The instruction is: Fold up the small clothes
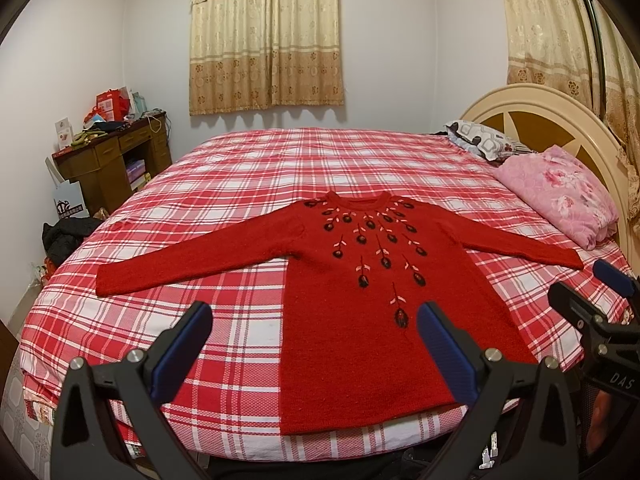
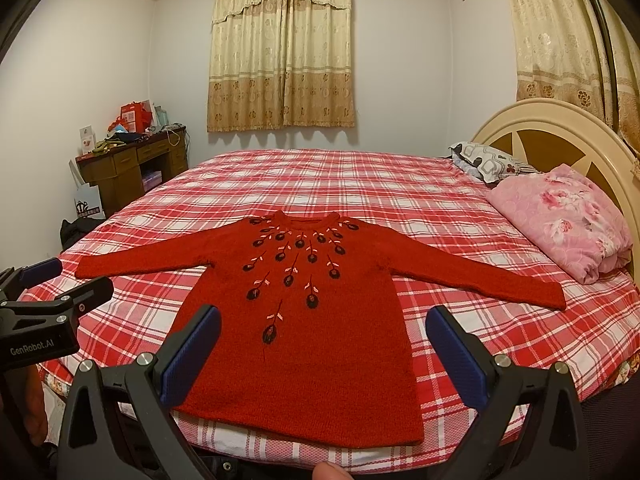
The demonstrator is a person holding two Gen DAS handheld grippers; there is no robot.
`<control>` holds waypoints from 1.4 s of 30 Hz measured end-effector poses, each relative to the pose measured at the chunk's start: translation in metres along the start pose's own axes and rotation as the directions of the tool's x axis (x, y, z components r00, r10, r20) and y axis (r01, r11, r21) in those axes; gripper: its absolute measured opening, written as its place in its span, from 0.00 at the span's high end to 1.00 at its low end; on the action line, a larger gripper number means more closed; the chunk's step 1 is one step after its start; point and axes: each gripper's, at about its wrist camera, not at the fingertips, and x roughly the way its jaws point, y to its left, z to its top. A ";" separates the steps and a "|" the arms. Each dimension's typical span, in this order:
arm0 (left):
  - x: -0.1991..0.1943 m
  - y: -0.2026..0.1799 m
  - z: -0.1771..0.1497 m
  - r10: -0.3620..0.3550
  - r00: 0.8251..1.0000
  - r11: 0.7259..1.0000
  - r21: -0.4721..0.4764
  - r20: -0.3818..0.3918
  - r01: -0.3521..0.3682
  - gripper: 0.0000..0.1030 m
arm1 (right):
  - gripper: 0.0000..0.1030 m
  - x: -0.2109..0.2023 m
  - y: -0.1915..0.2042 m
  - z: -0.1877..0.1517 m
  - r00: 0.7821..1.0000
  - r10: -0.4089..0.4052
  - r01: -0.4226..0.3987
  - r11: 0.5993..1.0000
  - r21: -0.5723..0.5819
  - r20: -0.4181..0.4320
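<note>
A small red knitted sweater (image 1: 352, 320) with dark flower embroidery lies flat, face up, on the red plaid bed (image 1: 240, 184), sleeves spread left and right, hem toward me. It also shows in the right wrist view (image 2: 312, 360). My left gripper (image 1: 314, 320) is open and empty, held above the hem's left part. My right gripper (image 2: 322, 324) is open and empty, above the hem's middle. The right gripper also shows at the right edge of the left wrist view (image 1: 592, 292), and the left gripper at the left edge of the right wrist view (image 2: 60, 284).
A folded pink floral quilt (image 1: 560, 196) and a patterned pillow (image 1: 480, 140) lie by the cream headboard (image 1: 540, 120) at right. A brown desk (image 1: 112, 156) with clutter stands at far left. Curtains (image 1: 264, 36) hang on the back wall.
</note>
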 end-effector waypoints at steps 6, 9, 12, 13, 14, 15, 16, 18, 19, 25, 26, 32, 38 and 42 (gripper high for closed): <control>0.000 0.000 0.000 0.000 1.000 1.000 0.000 0.000 0.000 0.00 | 0.01 0.001 0.000 0.000 1.000 0.001 -0.001 1.000 0.000 -0.001; 0.001 0.000 -0.001 0.001 1.000 1.000 0.002 -0.003 -0.001 0.00 | 0.01 0.003 0.002 -0.001 1.000 0.001 -0.001 1.000 -0.002 -0.007; 0.004 0.000 -0.003 -0.002 1.000 1.000 0.009 -0.007 0.002 0.00 | 0.01 0.006 0.002 -0.002 1.000 -0.002 0.002 1.000 -0.004 -0.010; 0.005 0.000 -0.003 -0.004 1.000 1.000 0.012 -0.008 0.005 0.00 | 0.01 0.006 0.002 -0.002 1.000 -0.004 0.004 1.000 -0.005 -0.011; 0.006 -0.001 -0.004 -0.015 1.000 1.000 0.018 -0.010 0.015 0.00 | 0.01 0.008 0.002 -0.003 1.000 -0.005 0.005 1.000 -0.007 -0.012; 0.008 -0.001 -0.003 -0.023 1.000 0.999 0.022 -0.013 0.023 0.00 | 0.01 0.009 0.001 -0.003 1.000 -0.006 0.006 1.000 -0.008 -0.013; 0.009 -0.001 -0.003 -0.031 0.999 0.999 0.026 -0.015 0.031 0.00 | 0.01 0.010 0.000 -0.003 1.000 -0.006 0.006 1.000 -0.007 -0.015; 0.013 -0.002 -0.003 -0.045 0.999 0.998 0.040 -0.020 0.046 0.00 | 0.01 0.014 -0.003 -0.005 1.000 -0.005 0.005 1.000 0.000 -0.022; 0.015 -0.003 -0.004 -0.045 0.999 0.998 0.048 -0.020 0.046 0.00 | 0.01 0.017 -0.005 -0.005 1.000 0.000 0.000 1.000 0.004 -0.030; 0.045 -0.003 -0.005 -0.045 0.997 0.995 0.084 -0.065 0.051 0.00 | 0.01 0.043 -0.024 -0.010 0.997 -0.015 0.017 1.000 0.022 -0.080; 0.050 -0.003 -0.005 -0.044 0.996 0.995 0.088 -0.072 0.051 0.00 | 0.01 0.050 -0.030 -0.012 0.995 -0.024 0.026 0.999 0.026 -0.093; 0.087 -0.007 -0.003 -0.017 0.996 0.987 0.155 -0.092 0.031 0.00 | 0.01 0.091 -0.068 -0.018 0.985 -0.067 0.078 0.995 0.062 -0.162; 0.123 -0.011 0.008 -0.013 0.992 0.982 0.183 -0.124 0.035 0.00 | 0.01 0.133 -0.121 -0.020 0.966 -0.115 0.142 0.985 0.102 -0.230; 0.141 -0.012 0.020 0.003 0.993 0.980 0.196 -0.116 0.019 0.00 | 0.01 0.152 -0.164 -0.020 0.951 -0.152 0.198 0.968 0.152 -0.271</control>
